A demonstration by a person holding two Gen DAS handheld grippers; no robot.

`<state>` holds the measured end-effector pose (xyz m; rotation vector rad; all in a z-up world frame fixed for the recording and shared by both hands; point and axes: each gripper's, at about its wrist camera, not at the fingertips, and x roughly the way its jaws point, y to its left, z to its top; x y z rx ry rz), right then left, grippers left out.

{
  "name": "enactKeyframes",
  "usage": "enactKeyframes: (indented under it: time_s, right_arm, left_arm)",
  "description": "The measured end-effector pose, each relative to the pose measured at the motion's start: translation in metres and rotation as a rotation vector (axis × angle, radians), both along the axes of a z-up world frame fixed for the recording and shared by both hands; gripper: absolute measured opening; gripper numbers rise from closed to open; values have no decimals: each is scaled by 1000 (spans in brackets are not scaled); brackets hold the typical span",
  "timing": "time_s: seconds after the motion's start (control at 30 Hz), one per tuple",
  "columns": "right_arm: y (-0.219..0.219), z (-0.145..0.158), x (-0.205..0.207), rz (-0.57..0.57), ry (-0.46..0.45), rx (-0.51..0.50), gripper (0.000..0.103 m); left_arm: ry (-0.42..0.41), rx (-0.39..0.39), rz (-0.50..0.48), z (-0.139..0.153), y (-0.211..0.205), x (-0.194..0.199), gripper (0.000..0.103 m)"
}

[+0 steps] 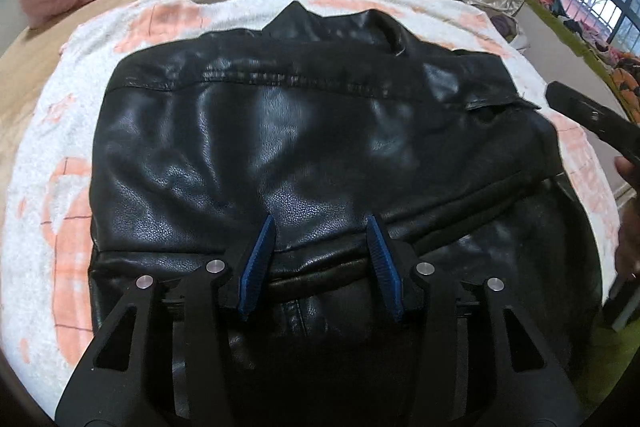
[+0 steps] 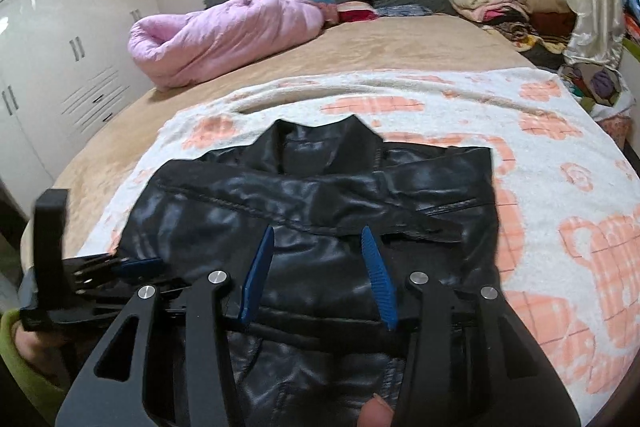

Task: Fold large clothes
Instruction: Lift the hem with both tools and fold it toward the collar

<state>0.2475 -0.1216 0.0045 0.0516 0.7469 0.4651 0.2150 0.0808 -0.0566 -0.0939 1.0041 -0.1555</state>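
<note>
Both tools parted above black leather jacket (image 1: pixel 304 131), patterned towel (image 2: pixel 560 163)

Left gripper (image 1: pixel 320 223) and right gripper (image 2: pixel 318 233) angle downward, jaws parted, gripping nothing.

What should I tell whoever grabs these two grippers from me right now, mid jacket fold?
Left gripper: jaws apart, nothing between the pads, hovering over the near half of the black leather jacket.
Right gripper: also open and empty, over the jacket's right part.
Jacket: lying on the white towel with peach check motifs on the bed, collar at the far end, sides seemingly folded in and a lower band folded across.
Done: appears partly folded into a rough rectangle.
Left: probably one more fold towards the collar, then tidy the edges. The pink quilted coat lies beyond.
</note>
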Motion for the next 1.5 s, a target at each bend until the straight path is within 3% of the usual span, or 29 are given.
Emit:
enactKeyframes:
  time_s: [0.2, 0.37, 0.57, 0.67, 0.87, 0.93, 1.0, 1.1, 1.17, 1.23, 1.5]
  right_arm:
    - [18, -19, 0, 30, 38, -137, 44]
    - [12, -54, 13, -13, 162, -227, 45]
    - [13, -74, 19, -21, 199, -225, 44]
    - [14, -70, 17, -18, 180, -224, 46]
    - [3, -50, 7, -26, 138, -125, 53]
    - [2, -45, 5, -15, 137, -99, 65]
    - [2, -40, 1, -12, 123, -86, 67]
    - [-3, -35, -4, -22, 106, -77, 80]
    - [-8, -33, -6, -36, 99, -67, 82]
    - [-13, -32, -7, -47, 103, -51, 90]
    - [-20, -28, -15, -78, 87, -39, 95]
  left_arm:
    - [2, -15, 1, -3, 2, 3, 39]
    - [-1, -17, -2, -1, 2, 1, 39]
    - [-3, -24, -6, 0, 3, 1, 39]
    - [-6, -25, -7, 1, 4, -1, 39]
    - [-17, -33, -7, 6, 4, -3, 40]
    - [-18, -37, -12, 7, 3, -4, 41]
    - [-20, -40, -15, 8, 2, -4, 42]
    - [-24, -48, -15, 10, 3, -5, 43]
    - [-25, -57, -18, 12, 4, -5, 48]
    - [-31, -57, -16, 15, 5, -7, 62]
    - [-55, -39, 8, 24, 6, -10, 86]
